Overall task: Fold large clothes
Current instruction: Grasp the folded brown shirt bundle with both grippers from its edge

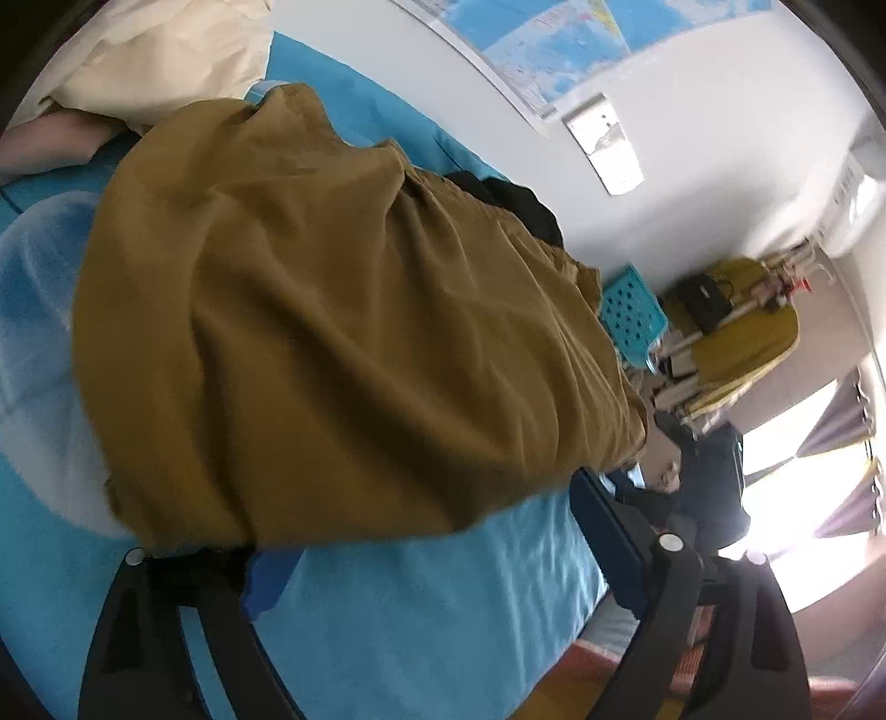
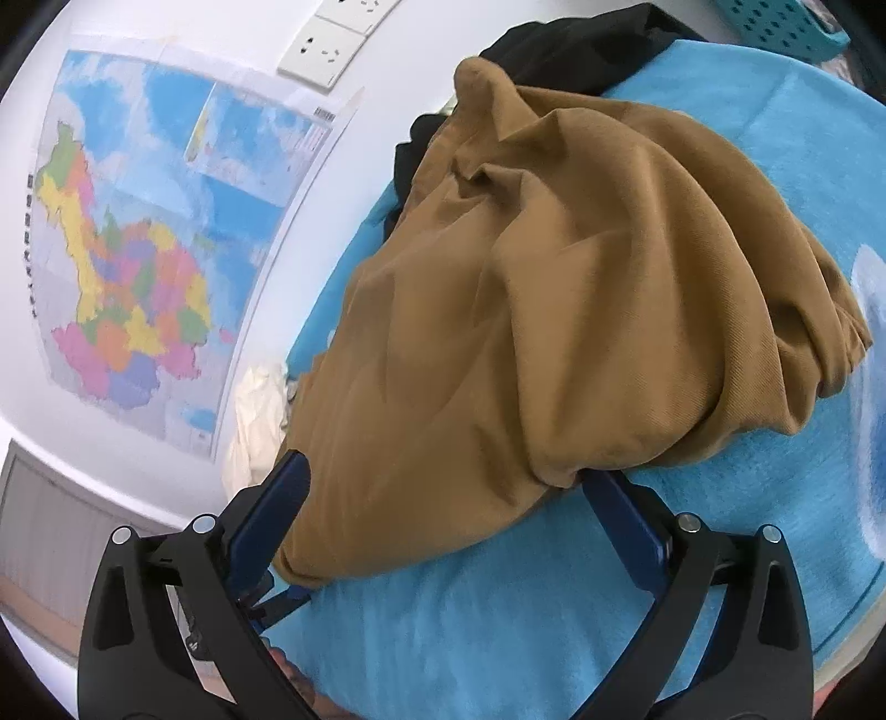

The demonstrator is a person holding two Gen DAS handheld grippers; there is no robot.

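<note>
A large mustard-brown garment point(image 1: 343, 332) lies crumpled in a heap on a light blue bed cover point(image 1: 421, 603). It also shows in the right wrist view point(image 2: 554, 310). My left gripper point(image 1: 398, 531) is open, its blue-padded fingers point(image 1: 603, 531) spread wide at the near hem, and the cloth drapes over the left finger. My right gripper point(image 2: 448, 487) is open too. Its fingers point(image 2: 277, 498) straddle the near edge of the garment, and the cloth lies between them and hides the right fingertip.
A black garment point(image 2: 576, 44) lies under the brown one at its far side by the white wall. A cream cloth point(image 1: 166, 55) sits at the bed's corner. A map point(image 2: 133, 243) hangs on the wall. A teal basket point(image 1: 631, 315) and a clothes rack point(image 1: 736, 327) stand beyond the bed.
</note>
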